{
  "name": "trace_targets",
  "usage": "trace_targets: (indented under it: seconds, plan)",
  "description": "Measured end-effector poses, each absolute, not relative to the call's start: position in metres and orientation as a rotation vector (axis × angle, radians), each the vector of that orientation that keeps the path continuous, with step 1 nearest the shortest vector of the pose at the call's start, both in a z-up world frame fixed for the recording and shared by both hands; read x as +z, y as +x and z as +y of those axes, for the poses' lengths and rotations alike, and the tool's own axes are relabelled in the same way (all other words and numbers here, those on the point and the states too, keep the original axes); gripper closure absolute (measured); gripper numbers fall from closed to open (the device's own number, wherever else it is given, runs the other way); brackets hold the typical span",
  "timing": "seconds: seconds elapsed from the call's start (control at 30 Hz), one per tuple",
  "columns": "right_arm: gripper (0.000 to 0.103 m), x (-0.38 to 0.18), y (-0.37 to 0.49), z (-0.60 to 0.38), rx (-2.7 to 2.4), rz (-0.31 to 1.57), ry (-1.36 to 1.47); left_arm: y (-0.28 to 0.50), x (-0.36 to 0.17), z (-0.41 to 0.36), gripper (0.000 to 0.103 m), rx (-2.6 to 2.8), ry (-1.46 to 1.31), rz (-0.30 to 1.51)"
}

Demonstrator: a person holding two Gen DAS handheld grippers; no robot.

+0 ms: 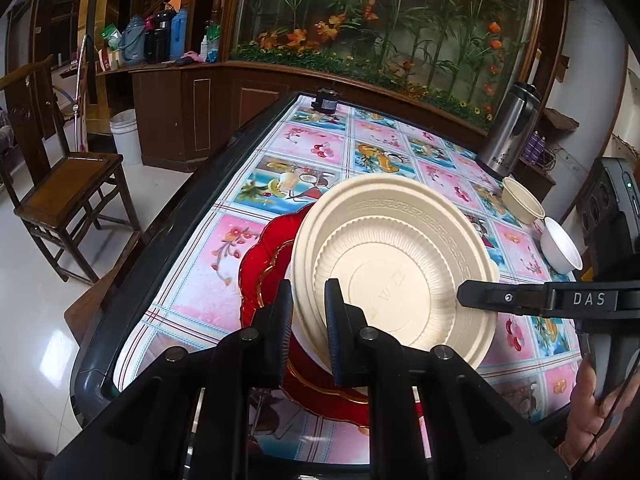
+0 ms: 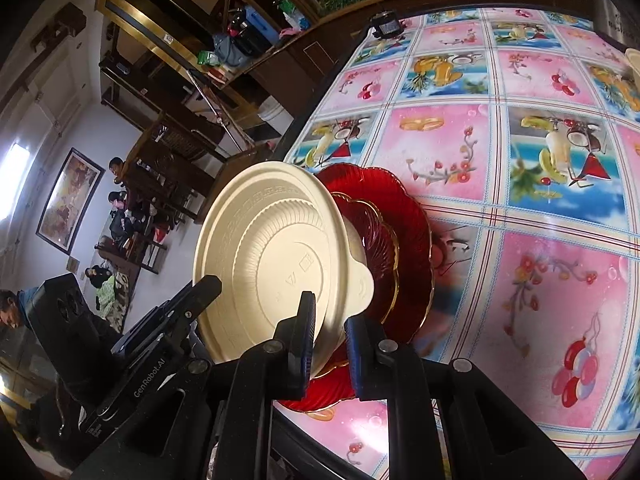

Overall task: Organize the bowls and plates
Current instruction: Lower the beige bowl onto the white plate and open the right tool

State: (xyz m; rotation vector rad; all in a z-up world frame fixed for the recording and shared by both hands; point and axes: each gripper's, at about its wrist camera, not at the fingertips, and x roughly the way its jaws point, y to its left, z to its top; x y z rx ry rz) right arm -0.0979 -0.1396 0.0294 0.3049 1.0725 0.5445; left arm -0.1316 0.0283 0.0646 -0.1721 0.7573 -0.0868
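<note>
Here the left gripper [image 1: 308,320] was clamped narrow on the near rim of a stack of cream plates [image 1: 394,264], carried tilted with their undersides facing the camera. Just beyond and beneath its fingers lay the red scalloped plates [image 1: 260,256] on the patterned tablecloth [image 1: 384,148]. Across the stack, the right gripper [image 2: 330,340] pinched the opposite rim just as narrowly, so the cream plates hung between the two, above the red ones. Farther right of the left gripper, well apart from the stack, a cream bowl [image 1: 522,196] and a white bowl [image 1: 562,246] sat side by side before a steel flask [image 1: 508,128].

The step in hand looked like carrying the cream stack onto the red plates. The next move would call for levelling the stack, centring it over the red pair, lowering both ends together, and only then releasing, lest one rim drop first.
</note>
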Motion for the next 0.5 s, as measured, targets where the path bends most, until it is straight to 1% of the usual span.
trace_targets:
  seconds: [0.17,0.5]
  plan:
    - [0.085,0.023,-0.096,-0.134,0.546,1.092,0.300,-0.130,0.063,0.031,0.090,-0.079,-0.176,0.764]
    - [0.085,0.027,-0.096,-0.127,0.554,1.086,0.277,-0.128,0.062,0.036,0.090,-0.075,-0.184,0.767]
